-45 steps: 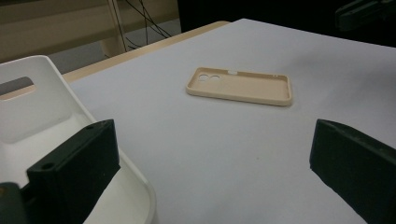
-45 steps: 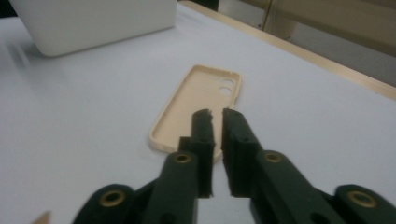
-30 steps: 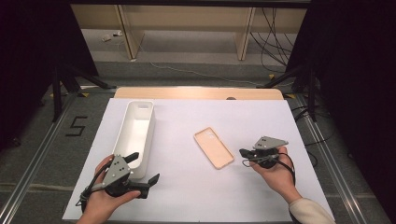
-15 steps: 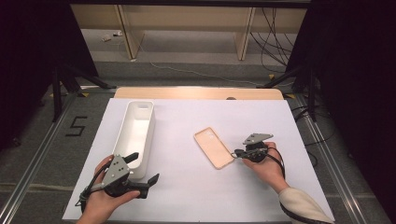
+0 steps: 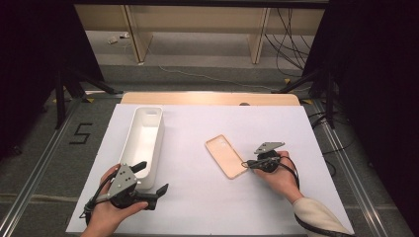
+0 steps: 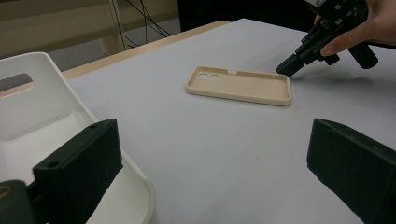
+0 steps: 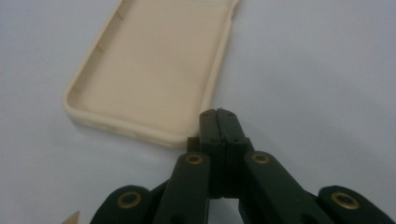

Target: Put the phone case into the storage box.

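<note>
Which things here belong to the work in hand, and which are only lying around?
In the job:
- phone case, lying open side up
- right gripper, shut, tips at the case's corner
- left gripper, open, beside the white bin

Lying about:
- cables on the floor
- floor mark "5"

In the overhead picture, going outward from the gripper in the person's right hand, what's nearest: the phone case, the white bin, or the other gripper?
From the right gripper in the high view:
1. Phone case, just to its left, tip at the case's near corner.
2. White bin, across the mat on the left.
3. Left gripper, at the bin's near end, bottom left; close to the bin's rank.
</note>
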`<state>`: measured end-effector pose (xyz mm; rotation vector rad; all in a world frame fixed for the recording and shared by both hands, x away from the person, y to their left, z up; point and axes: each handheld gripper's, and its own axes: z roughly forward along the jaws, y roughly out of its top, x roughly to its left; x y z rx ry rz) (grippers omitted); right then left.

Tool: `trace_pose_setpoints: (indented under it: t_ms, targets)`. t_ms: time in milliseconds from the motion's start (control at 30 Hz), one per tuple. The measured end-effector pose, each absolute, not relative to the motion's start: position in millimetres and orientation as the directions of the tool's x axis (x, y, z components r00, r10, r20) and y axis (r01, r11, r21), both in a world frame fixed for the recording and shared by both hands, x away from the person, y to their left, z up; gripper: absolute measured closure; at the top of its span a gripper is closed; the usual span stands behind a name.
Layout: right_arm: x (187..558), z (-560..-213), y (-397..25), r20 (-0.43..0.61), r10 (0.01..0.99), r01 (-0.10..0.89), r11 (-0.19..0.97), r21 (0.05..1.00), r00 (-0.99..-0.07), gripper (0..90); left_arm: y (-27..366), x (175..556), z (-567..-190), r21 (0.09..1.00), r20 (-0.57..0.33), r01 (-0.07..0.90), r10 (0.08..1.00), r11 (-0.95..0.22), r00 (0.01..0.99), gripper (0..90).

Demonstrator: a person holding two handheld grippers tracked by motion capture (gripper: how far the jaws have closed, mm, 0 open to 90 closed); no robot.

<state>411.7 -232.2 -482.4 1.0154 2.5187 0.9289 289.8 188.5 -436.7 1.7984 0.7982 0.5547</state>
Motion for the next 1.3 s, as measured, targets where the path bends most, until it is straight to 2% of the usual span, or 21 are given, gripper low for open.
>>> trace_pose_setpoints:
  t_ms: [1300]
  targets:
    - [391.7, -480.6, -202.8, -0.008, 0.610, 0.471, 0.620, 0.627, -0.792, 90.0, 188.8, 289.5, -436.7, 0.938, -0.001, 0.257, 0.741, -0.232, 0.671, 2.8]
